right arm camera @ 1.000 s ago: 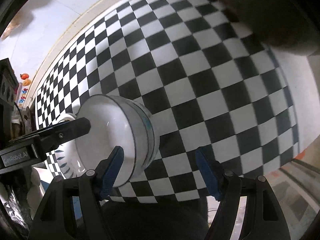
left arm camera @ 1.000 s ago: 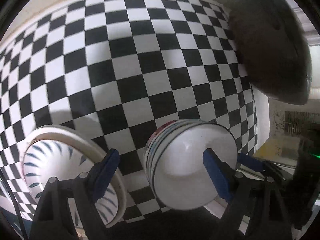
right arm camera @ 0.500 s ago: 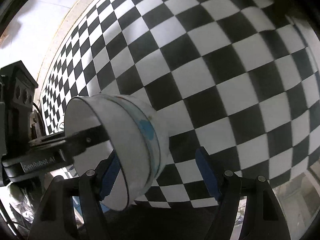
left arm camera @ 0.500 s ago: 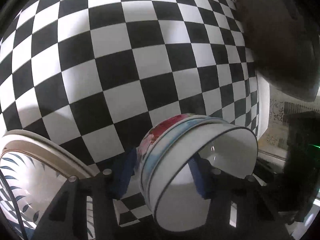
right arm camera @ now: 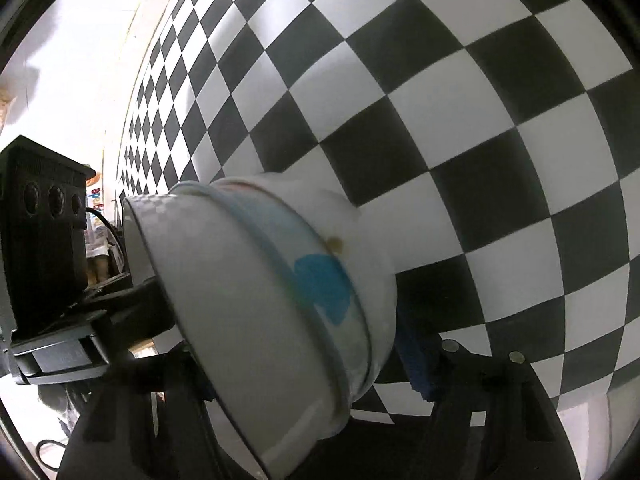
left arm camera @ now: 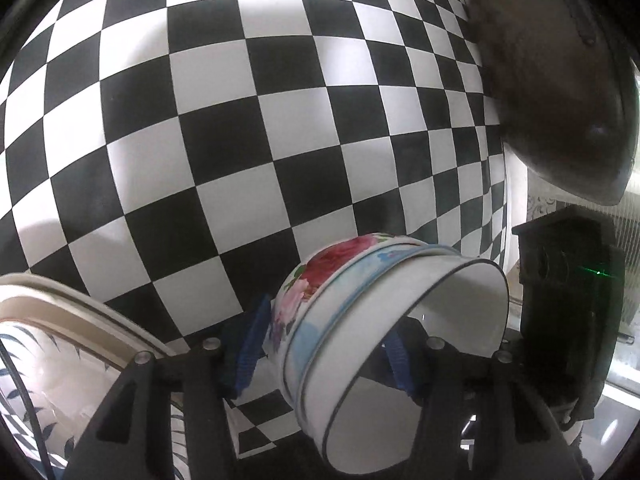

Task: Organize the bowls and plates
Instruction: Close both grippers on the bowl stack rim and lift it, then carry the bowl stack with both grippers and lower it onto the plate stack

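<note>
The stacked bowls [left arm camera: 384, 320] — a rose-patterned one under, a blue-banded one nested in it, perhaps a third plain one innermost — are tipped on their side in your left claw [left arm camera: 324, 352], which pinches the stack's wall, one blue pad outside and the other inside the mouth. From the right wrist view the same stack [right arm camera: 280, 300] fills the space between the fingers of your right claw [right arm camera: 304, 356], which stands spread; whether its pads touch the bowls I cannot tell, since the left finger is hidden behind them. You look to be mid-carry with the stack above the checkered surface [left arm camera: 280, 120]. Next, level the bowls and set them down near the blue-leaf plate [left arm camera: 60, 360] at lower left — keep the pinch firm until the base sits flat.
</note>
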Available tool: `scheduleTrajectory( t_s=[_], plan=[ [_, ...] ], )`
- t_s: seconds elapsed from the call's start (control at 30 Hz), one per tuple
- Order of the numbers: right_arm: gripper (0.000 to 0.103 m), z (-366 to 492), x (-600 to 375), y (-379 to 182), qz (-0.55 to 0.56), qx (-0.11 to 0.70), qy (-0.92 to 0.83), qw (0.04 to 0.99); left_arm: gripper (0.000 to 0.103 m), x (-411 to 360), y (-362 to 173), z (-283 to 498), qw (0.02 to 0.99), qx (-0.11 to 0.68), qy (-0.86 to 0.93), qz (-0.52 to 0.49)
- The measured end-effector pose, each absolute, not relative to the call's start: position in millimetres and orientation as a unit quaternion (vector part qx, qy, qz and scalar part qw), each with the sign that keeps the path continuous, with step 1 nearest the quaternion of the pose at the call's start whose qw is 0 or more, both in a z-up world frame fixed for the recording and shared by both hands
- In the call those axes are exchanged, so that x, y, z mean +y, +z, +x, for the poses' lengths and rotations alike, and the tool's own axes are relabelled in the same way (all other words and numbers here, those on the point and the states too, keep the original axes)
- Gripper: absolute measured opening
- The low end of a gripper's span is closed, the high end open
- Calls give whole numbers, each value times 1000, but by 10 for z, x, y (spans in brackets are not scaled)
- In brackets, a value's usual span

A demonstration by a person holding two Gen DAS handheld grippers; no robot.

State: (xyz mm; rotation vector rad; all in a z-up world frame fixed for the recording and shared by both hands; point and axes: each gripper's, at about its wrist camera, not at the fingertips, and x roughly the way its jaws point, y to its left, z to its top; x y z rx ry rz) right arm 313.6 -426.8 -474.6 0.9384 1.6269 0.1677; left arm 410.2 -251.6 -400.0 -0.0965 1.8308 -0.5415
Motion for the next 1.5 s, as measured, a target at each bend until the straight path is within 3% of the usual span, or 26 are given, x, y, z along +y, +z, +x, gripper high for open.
scheduleTrajectory(
  t_s=[0.5, 0.83, 1.2, 1.5],
  plan=[
    [64, 3099, -4141, -4632, 390, 693, 85, 600, 52, -2479, -3860, 4011, 595, 775, -211, -32],
    [63, 3241, -3991, -4230, 380, 684, 111, 613, 52, -2300, -3486, 4046, 619, 758, -204, -41],
    [62, 3563, -3336, -3837, 341, 681, 173, 625, 52, -1604, -3075, 4043, 652, 738, -163, -64],
    [62, 3664, -2602, -3908, 310, 697, 215, 610, 52, -942, -3095, 3927, 658, 737, -121, -93]
  ],
)
